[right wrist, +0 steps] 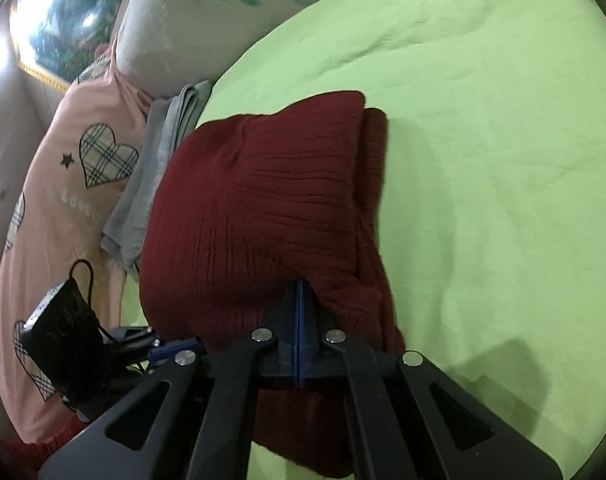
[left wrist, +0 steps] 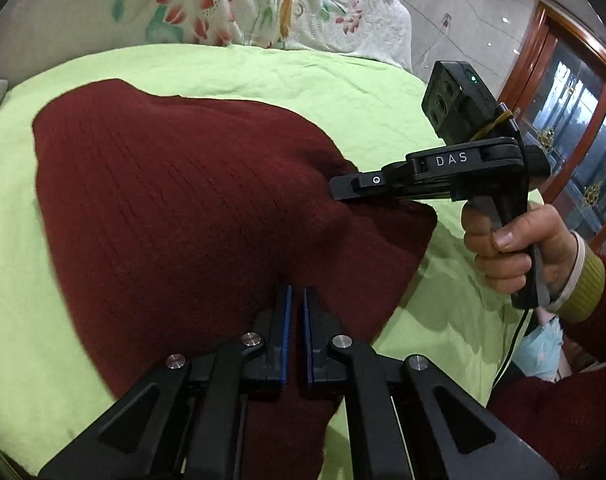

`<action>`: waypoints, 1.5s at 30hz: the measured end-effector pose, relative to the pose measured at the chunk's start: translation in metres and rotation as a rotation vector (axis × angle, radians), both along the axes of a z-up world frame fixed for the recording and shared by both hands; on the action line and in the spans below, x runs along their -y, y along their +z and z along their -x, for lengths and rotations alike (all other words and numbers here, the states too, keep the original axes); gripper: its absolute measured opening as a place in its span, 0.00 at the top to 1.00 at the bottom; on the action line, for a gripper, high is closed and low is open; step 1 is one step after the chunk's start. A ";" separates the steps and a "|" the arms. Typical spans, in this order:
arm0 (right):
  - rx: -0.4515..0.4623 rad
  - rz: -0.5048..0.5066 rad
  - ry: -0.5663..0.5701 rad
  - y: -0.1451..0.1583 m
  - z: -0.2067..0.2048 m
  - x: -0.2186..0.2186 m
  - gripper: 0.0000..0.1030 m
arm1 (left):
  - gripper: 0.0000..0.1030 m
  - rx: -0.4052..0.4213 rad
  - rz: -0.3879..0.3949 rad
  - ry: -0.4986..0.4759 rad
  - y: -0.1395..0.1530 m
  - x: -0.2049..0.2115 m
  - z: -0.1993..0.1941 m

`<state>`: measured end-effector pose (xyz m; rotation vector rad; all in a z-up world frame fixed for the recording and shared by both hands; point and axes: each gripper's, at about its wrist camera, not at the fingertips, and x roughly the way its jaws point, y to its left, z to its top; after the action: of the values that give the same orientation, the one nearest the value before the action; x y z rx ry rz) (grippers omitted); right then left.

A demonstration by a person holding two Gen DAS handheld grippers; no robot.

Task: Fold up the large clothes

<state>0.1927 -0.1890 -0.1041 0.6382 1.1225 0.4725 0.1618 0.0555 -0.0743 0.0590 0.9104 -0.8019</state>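
Left gripper [left wrist: 297, 292]: jaws nearly closed, a thin gap between the blue pads, tips against the maroon sweater [left wrist: 175, 200]; a pinch of fabric cannot be confirmed. The sweater spreads ahead and to its left on the green sheet [left wrist: 43, 320]. To its right, the right gripper [left wrist: 339, 190] is clamped on the sweater's edge, with a hand [left wrist: 511, 248] on the handle. Right wrist view: right gripper [right wrist: 301, 288] pads pressed together, tips under a sweater fold. Grey cloth [right wrist: 151, 184] lies far left of it.
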 end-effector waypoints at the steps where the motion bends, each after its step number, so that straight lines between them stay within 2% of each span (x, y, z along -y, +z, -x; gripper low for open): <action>1: 0.004 0.007 -0.001 0.000 -0.001 0.000 1.00 | 0.98 0.002 -0.006 -0.002 -0.002 0.003 0.003; 4: 0.015 0.030 0.000 0.000 -0.003 -0.001 1.00 | 0.98 0.019 -0.048 -0.012 -0.004 0.012 0.004; 10: 0.024 0.034 -0.002 0.005 0.001 -0.001 1.00 | 0.98 -0.005 -0.018 0.033 0.005 0.000 0.004; 13: 0.040 0.036 0.007 0.016 0.005 -0.001 1.00 | 0.98 0.025 0.003 0.042 0.023 -0.006 0.020; 16: 0.084 0.037 0.013 0.032 0.011 0.000 0.98 | 0.98 0.073 0.059 0.063 0.047 -0.022 0.041; 20: 0.148 0.015 0.005 0.056 0.011 -0.002 0.98 | 0.91 0.073 0.125 0.190 0.065 -0.051 0.035; 24: 0.168 0.017 0.002 0.062 0.005 -0.012 0.98 | 0.91 0.042 0.188 0.323 0.069 -0.072 0.011; 30: 0.145 0.015 0.004 0.054 -0.004 -0.020 0.98 | 0.91 0.050 0.177 0.350 0.067 -0.068 0.006; 33: 0.146 0.014 0.007 0.052 -0.008 -0.022 0.98 | 0.91 0.017 0.155 0.371 0.054 -0.065 -0.001; 35: 0.151 0.012 0.009 0.053 -0.012 -0.023 0.98 | 0.91 0.006 0.175 0.382 0.054 -0.069 0.001; 38: 0.165 0.004 0.012 0.058 -0.019 -0.027 0.98 | 0.90 0.044 0.210 0.395 0.064 -0.074 0.001; 41: 0.144 0.015 0.042 0.053 -0.029 -0.037 0.98 | 0.90 0.012 0.141 0.396 0.055 -0.065 -0.012; 42: 0.128 0.035 0.056 0.048 -0.033 -0.043 0.98 | 0.91 -0.008 0.089 0.400 0.046 -0.059 -0.019; 43: 0.109 0.075 0.068 0.041 -0.036 -0.048 0.98 | 0.91 -0.018 0.070 0.404 0.041 -0.056 -0.021; 44: 0.076 0.153 0.078 0.031 -0.039 -0.054 0.98 | 0.91 -0.024 0.069 0.409 0.038 -0.054 -0.023; 45: 0.065 0.167 0.076 0.023 -0.040 -0.054 0.99 | 0.91 -0.032 0.080 0.412 0.036 -0.053 -0.023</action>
<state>0.2331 -0.1348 -0.0809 0.4328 1.1140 0.4562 0.1851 0.1086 -0.0381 -0.2062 0.8811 -0.4547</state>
